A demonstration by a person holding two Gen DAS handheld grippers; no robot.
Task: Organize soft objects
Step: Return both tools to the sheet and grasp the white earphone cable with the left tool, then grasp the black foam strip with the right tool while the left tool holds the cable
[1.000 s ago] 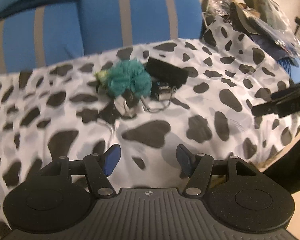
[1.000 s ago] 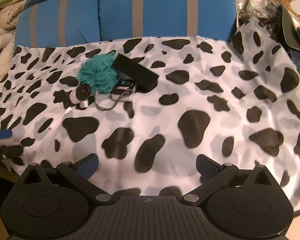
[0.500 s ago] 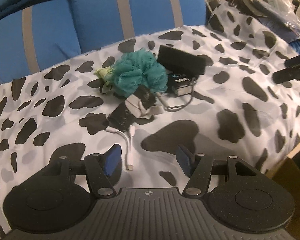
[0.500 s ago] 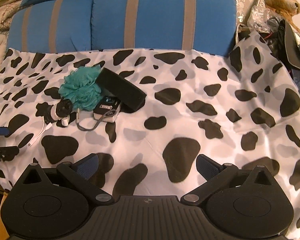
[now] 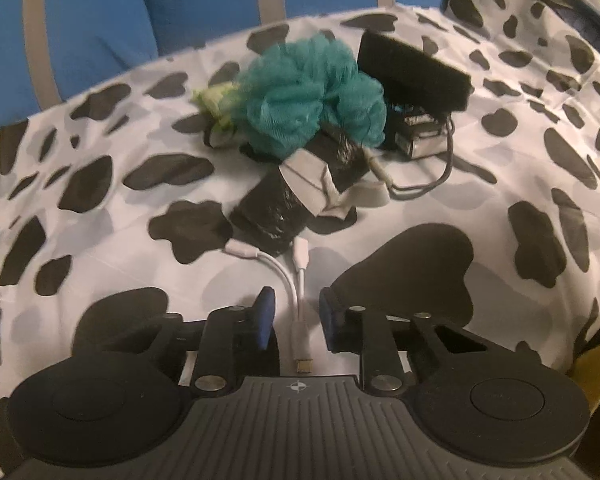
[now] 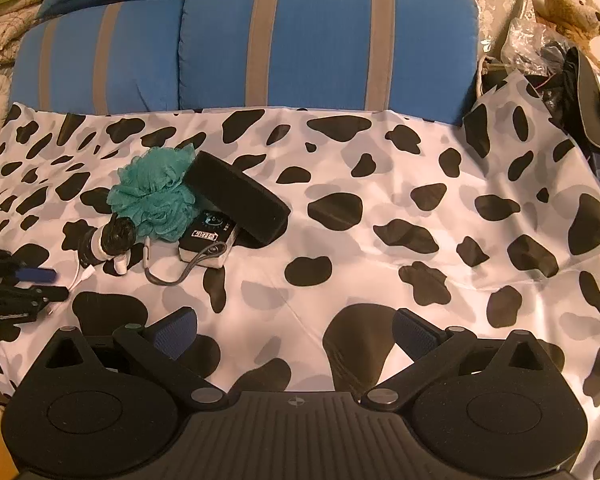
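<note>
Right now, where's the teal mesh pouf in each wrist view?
Left wrist: teal mesh pouf sits upper centre, beyond the white cable that lies between the closing left tool jaws.
Right wrist: pouf sits left of centre, well ahead of the open right tool.
Shared landmark: the black case leaning against the pouf's right side.

— What is the left gripper (image 5: 297, 314) doing?
— It is sitting low in the middle of its frame, angling downward, its jaws closing, the blue pads not yet pressing on anything.
— And the right gripper (image 6: 296, 334)?
— It is holding its jaws spread wide, nothing between them.
</note>
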